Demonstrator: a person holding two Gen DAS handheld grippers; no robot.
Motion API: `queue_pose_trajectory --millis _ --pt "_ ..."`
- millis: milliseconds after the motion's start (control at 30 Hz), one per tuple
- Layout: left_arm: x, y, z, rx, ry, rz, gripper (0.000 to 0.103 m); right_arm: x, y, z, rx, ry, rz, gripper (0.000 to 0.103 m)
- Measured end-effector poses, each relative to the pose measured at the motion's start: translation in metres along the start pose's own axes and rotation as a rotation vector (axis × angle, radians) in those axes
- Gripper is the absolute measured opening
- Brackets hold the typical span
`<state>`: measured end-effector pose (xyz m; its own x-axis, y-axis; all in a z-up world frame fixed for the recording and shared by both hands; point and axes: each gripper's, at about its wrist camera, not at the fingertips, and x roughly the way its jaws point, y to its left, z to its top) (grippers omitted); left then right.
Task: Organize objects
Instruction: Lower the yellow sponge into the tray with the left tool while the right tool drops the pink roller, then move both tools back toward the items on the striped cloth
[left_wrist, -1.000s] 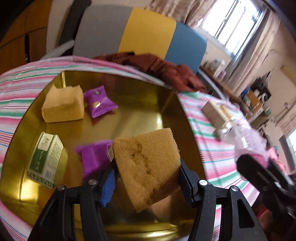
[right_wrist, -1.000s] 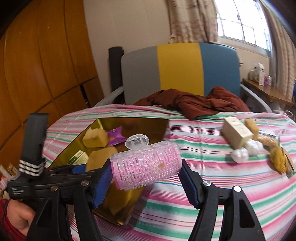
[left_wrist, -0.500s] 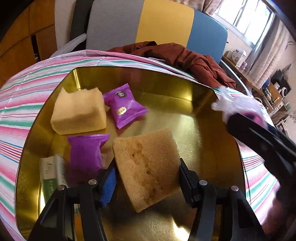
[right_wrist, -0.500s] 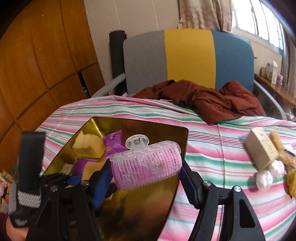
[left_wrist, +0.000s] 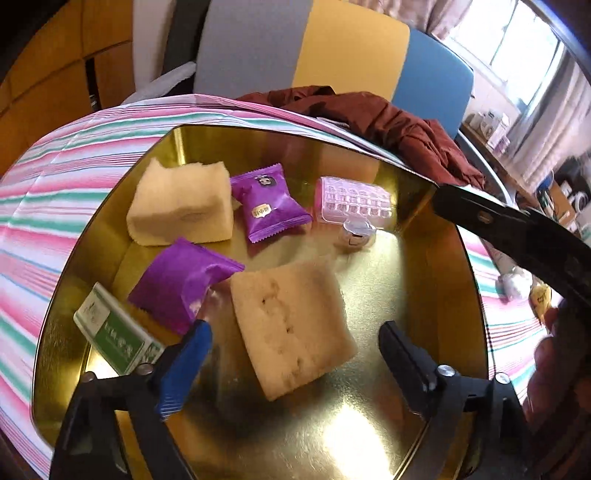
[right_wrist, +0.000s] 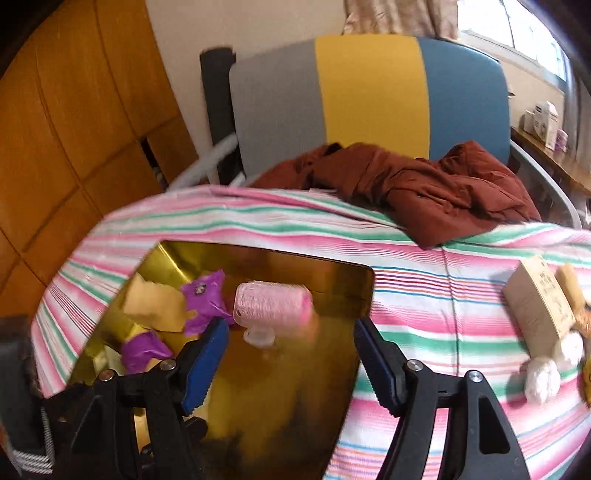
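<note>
Left wrist: sponge perhaps clear of opening claw.

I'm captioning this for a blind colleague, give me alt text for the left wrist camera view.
The left gripper, jaws opening, lets go of a tan sponge over a gold tray. In the tray: another sponge, two purple packets, a green box and a pink hair roller.

Open gold floor fills the tray from four to seven o'clock in the left wrist view. A sponge sits at its centre, with another sponge, two purple packets and a pink roller crowding ten to one o'clock. A green box blocks nine o'clock.
</note>
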<state>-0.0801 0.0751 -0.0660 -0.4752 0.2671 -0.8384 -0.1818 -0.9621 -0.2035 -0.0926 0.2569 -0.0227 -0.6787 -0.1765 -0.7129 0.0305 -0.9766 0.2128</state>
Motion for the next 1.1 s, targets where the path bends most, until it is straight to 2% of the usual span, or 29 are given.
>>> queue_pose_trajectory --millis 100,233,533,600,767,1100 --pt "-0.007 0.0 -0.004 -0.031 -0.018 -0.007 0.096 -0.018 -0.008 -0.012 0.041 -0.024 0.01 0.072" --pt "-0.019 0.003 -0.01 -0.084 -0.059 -0.019 0.103 -0.037 -0.017 -0.024 0.077 -0.053 -0.001 0.072" --pt "-0.044 -0.001 -0.024 -0.168 -0.159 -0.082 0.103 -0.071 -0.04 -0.052 0.145 -0.106 -0.021 0.072" --pt "-0.048 -0.009 -0.028 -0.156 -0.172 -0.079 0.103 -0.073 -0.046 -0.058 0.148 -0.1 -0.038 0.072" --pt "-0.053 -0.039 -0.036 -0.053 -0.183 -0.065 0.103 -0.083 -0.07 -0.08 0.199 -0.094 -0.068 0.072" --pt "-0.064 -0.103 -0.049 0.088 -0.185 -0.149 0.103 -0.111 -0.119 -0.116 0.24 -0.11 -0.176 0.072"
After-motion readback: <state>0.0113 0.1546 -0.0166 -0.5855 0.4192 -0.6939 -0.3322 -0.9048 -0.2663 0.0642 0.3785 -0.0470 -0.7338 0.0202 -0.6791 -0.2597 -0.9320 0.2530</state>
